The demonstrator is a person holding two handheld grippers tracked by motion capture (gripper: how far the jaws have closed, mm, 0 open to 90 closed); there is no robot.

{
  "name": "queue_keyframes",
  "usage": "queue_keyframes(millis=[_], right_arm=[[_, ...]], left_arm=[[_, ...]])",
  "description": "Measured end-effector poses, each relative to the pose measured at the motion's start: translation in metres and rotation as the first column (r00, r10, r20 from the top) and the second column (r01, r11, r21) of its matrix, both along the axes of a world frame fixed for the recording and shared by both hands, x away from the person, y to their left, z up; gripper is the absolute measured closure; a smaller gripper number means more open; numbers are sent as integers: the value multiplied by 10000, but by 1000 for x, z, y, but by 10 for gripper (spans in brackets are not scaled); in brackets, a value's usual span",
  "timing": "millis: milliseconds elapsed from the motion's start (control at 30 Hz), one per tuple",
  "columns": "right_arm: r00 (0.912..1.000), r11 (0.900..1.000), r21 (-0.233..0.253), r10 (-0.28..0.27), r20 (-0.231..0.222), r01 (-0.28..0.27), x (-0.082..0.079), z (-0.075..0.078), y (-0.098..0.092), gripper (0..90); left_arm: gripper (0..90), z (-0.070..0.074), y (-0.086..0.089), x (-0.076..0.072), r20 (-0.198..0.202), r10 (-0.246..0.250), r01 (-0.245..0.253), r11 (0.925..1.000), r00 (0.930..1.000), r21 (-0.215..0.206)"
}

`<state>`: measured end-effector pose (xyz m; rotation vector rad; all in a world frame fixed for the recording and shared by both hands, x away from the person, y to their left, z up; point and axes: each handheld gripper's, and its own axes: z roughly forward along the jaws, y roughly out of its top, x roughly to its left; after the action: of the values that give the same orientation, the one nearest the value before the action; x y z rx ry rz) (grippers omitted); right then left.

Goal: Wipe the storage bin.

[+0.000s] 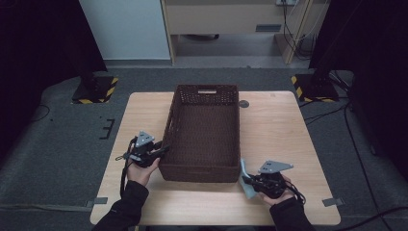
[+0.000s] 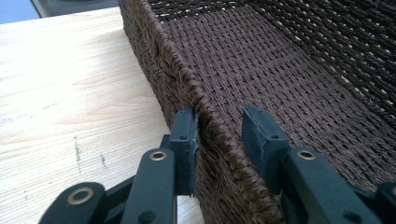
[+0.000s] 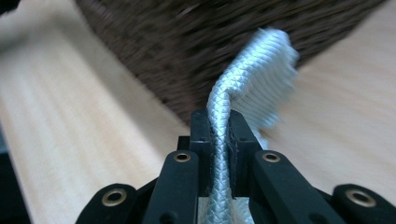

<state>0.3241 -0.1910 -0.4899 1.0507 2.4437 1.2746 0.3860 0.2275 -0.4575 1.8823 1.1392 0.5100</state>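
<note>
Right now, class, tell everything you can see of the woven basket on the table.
The woven basket is dark brown, rectangular and open-topped, of tightly plaited fibre with a braided rim and a handle slot in its far end wall. It stands upright on the wooden table, with nothing visible inside. The left gripper straddles its left rim, one jaw outside the wall, one inside, not closed. The right gripper holds a pale cloth by its near right corner.
</note>
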Motion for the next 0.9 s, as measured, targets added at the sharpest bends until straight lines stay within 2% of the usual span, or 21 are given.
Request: queue_keyframes(millis=[33, 100, 133, 200, 267, 300, 333, 367, 400, 633, 733, 900], right_arm=[[9987, 9987, 187, -484, 151, 481, 3, 5, -15, 839], [9973, 9975, 193, -692, 246, 687, 5, 6, -20, 839], [9903, 9906, 221, -1357, 314, 1350, 7, 8, -37, 839], [9872, 9878, 205, -1549, 372, 1542, 8, 9, -43, 838], [9773, 9785, 179, -2060, 495, 2053, 11, 9, -59, 838], [9677, 9690, 230, -2469, 512, 2460, 13, 9, -70, 837], [9677, 9690, 230, -2469, 512, 2460, 13, 9, -70, 837], [9638, 9652, 219, -2613, 528, 2605, 13, 9, -74, 837], [9553, 9568, 142, -2907, 544, 2903, 15, 8, -82, 836], [9353, 9362, -141, -3501, 511, 3512, 21, 5, -96, 833], [9279, 9278, -248, -3715, 322, 3723, 24, 1, -101, 831], [9122, 9090, -896, -4096, -128, 4069, 31, -10, -103, 799]], left_arm=[[653, 0, 0, 0, -1, -4, 4, 10000, 10000, 11], [653, 0, 0, 0, 2, -6, 6, 10000, 10000, 7], [652, 0, 0, 0, -9, -27, 27, 10000, 10000, -12], [652, 0, 0, 0, -14, -25, 25, 10000, 10000, -34], [652, 0, 0, 0, -17, -34, 34, 10000, 10000, -41], [652, 0, 0, 0, -16, -32, 32, 10000, 10000, -51], [652, 0, 0, 0, -16, -32, 32, 10000, 10000, -51], [652, 0, 0, 0, -24, -37, 37, 10000, 10000, -70], [652, 0, 0, 0, -35, -45, 44, 10000, 10000, -77], [651, 0, 0, 1, -39, -99, 99, 9999, 9999, -21], [651, 0, 0, 1, -37, -99, 99, 10000, 9999, -15], [651, 0, 0, 1, -38, -101, 101, 9999, 9999, -21]])
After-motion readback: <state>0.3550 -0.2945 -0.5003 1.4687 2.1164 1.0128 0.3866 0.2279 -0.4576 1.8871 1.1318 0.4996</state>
